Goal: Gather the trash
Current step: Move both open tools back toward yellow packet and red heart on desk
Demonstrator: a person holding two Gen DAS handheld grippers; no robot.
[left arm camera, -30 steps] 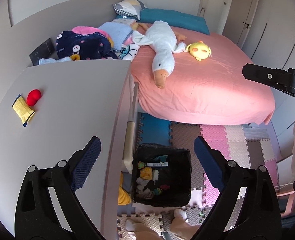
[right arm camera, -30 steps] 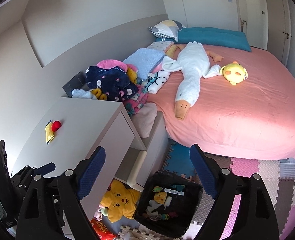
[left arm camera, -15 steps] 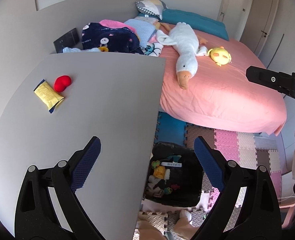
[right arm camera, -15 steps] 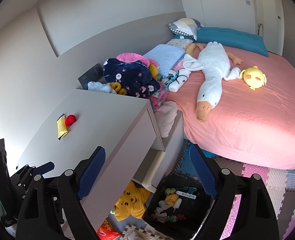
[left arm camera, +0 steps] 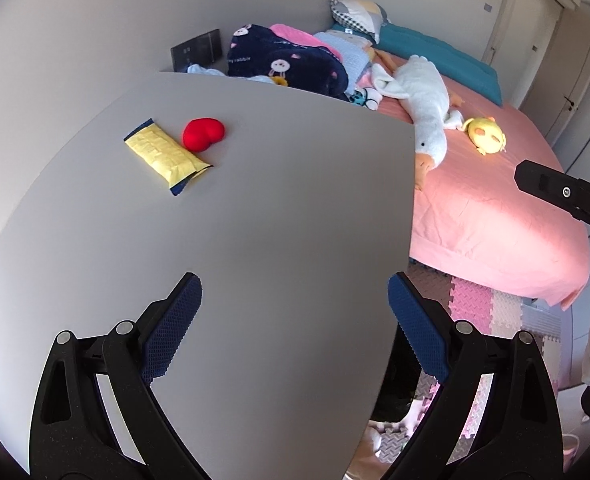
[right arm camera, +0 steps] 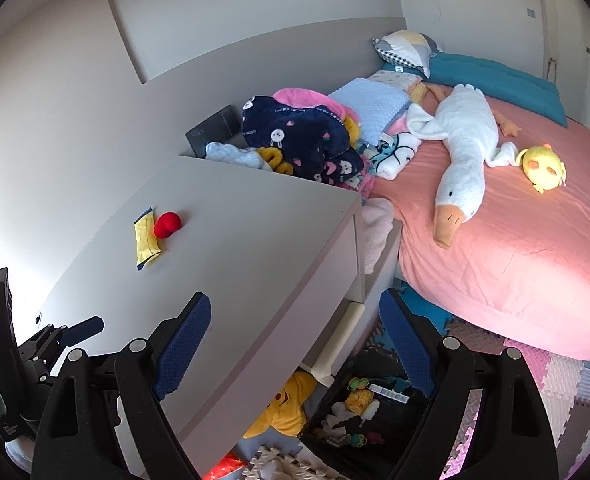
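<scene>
The left hand-held gripper (left arm camera: pixel 295 320) hangs over the grey bench (left arm camera: pixel 275 208), jaws spread wide and empty. The right hand-held gripper (right arm camera: pixel 295 336) is likewise released, grasping nothing, above the bench's front edge. Farther along the bench lies a yellow wrapper (left arm camera: pixel 166 157), the trash, touching a red heart-shaped toy (left arm camera: pixel 203 134). Below the bench's edge, on the floor, stands a black bin (right arm camera: pixel 359 412) holding small items.

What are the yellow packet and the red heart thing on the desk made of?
The yellow packet looks like thin plastic or foil wrapping: it is crinkled, with a flattened, sealed dark-blue end. The red heart looks soft, perhaps plush or foam: rounded and puffy, matte, with no shine. The desk top seems a smooth, matte grey laminate or painted board.
</scene>
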